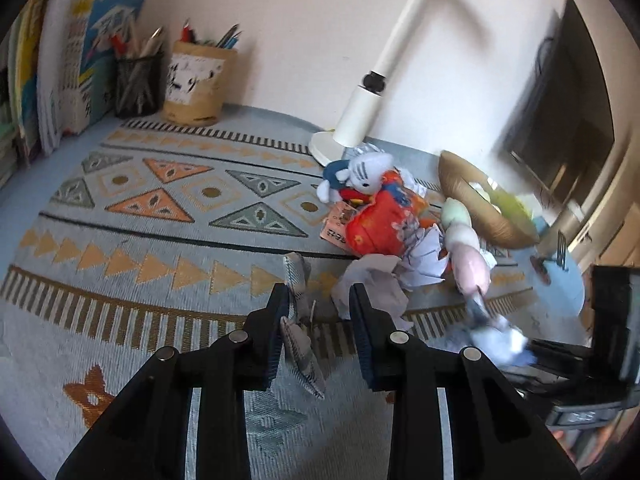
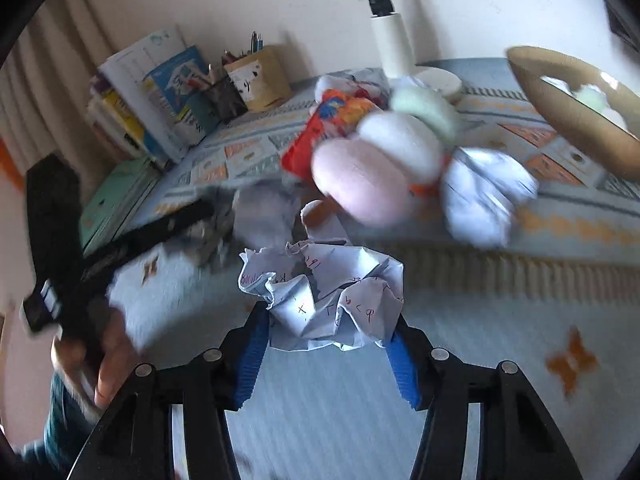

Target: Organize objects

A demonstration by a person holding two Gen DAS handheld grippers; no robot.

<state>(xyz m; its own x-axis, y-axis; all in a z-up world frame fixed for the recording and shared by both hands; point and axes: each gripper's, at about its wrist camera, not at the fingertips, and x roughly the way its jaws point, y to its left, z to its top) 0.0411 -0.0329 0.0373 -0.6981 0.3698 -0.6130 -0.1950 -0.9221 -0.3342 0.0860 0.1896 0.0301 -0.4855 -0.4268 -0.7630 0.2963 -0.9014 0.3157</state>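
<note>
While most of the clutter's not sorted yet, the left wrist view shows the left gripper (image 1: pixel 320 332) angled down at the counter (image 1: pixel 140 320), fingers closed on a small checked cloth pouch (image 1: pixel 300 344) just in front of the toy pile (image 1: pixel 380 208) by the lamp (image 1: pixel 360 112). In the right wrist view, the right gripper (image 2: pixel 330 332) pinches a crumpled paper ball (image 2: pixel 324 296) near that pile; the bowl (image 2: pixel 560 120) holds little so far.

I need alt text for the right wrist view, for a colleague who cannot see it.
The right gripper is shut on a crumpled sheet of handwritten paper above a patterned blue tablecloth. Behind it lie a blurred pastel plush toy, an orange snack bag and a tan bowl; the left gripper reaches in from the left.
</note>
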